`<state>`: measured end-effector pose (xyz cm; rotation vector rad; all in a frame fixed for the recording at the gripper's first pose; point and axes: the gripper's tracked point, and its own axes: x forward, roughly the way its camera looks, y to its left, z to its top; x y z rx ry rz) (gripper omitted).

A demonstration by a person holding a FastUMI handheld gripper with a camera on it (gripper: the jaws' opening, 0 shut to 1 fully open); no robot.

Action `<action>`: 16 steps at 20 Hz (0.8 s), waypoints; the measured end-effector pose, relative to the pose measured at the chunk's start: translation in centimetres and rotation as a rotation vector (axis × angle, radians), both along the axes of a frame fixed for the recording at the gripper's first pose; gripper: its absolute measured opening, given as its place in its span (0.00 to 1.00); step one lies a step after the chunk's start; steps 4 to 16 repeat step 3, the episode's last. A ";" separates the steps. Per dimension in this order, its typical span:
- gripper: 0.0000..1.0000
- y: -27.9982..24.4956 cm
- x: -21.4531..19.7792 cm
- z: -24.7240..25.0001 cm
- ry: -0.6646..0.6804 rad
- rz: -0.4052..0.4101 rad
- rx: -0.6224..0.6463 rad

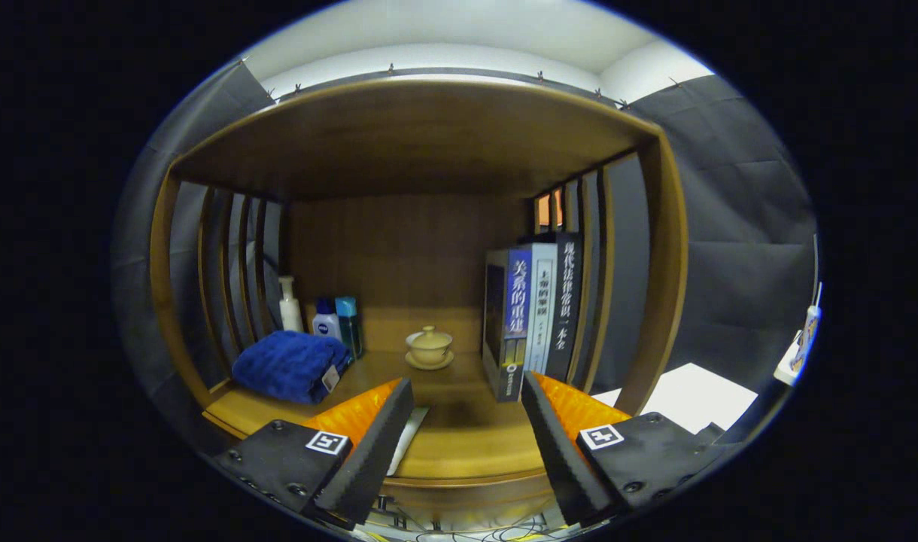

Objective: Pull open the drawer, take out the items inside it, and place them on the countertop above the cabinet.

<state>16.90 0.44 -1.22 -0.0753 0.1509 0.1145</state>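
Fingers of the tool (466, 429) stand wide apart with nothing between them but a bare stretch of the wooden bench (459, 444) that forms the top of the cabinet. The tool holds nothing and touches nothing.

Just by the left finger a flat pale item (410, 436) lies on the bench, half hidden behind the finger; what it is cannot be told. Beyond the fingers, near the middle of the bench, sits a small lidded tea bowl (429, 348) on its saucer. To the left of it lies a folded blue towel (292, 366), and behind the towel stand three bottles (325, 316) against the back corner. To the right, a row of upright books (533, 312) leans by the slatted side of the wooden frame (658, 286).

The drawer itself lies below the bench edge, out of sight, so whether it is open or closed cannot be told. By my judgement the task is either at its very start or between two fetches: the tool is empty and raised to bench height. Whether any things on the bench came from the drawer cannot be read here. What remains, at the least, is to go down to the drawer.
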 end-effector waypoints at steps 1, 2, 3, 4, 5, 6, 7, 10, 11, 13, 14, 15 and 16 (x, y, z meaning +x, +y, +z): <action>0.96 -0.3 -0.2 1.1 -0.020 0.000 0.006; 0.96 -0.5 -0.5 2.1 -0.040 -0.001 0.006; 0.96 -0.8 -0.7 3.1 -0.056 -0.002 0.004; 0.96 -0.8 -0.7 3.1 -0.056 -0.002 0.004; 0.96 -0.8 -0.7 3.1 -0.056 -0.002 0.004; 0.96 -0.8 -0.7 3.1 -0.056 -0.002 0.004; 0.96 -0.8 -0.7 3.1 -0.056 -0.002 0.004; 0.96 -0.8 -0.7 3.1 -0.056 -0.002 0.004; 0.96 -0.8 -0.7 3.1 -0.056 -0.002 0.004; 0.96 -0.8 -0.7 3.1 -0.056 -0.002 0.004; 0.96 -0.8 -0.7 3.1 -0.056 -0.002 0.004; 0.96 -0.8 -0.7 3.1 -0.056 -0.002 0.004; 0.96 -0.8 -0.7 3.1 -0.056 -0.002 0.004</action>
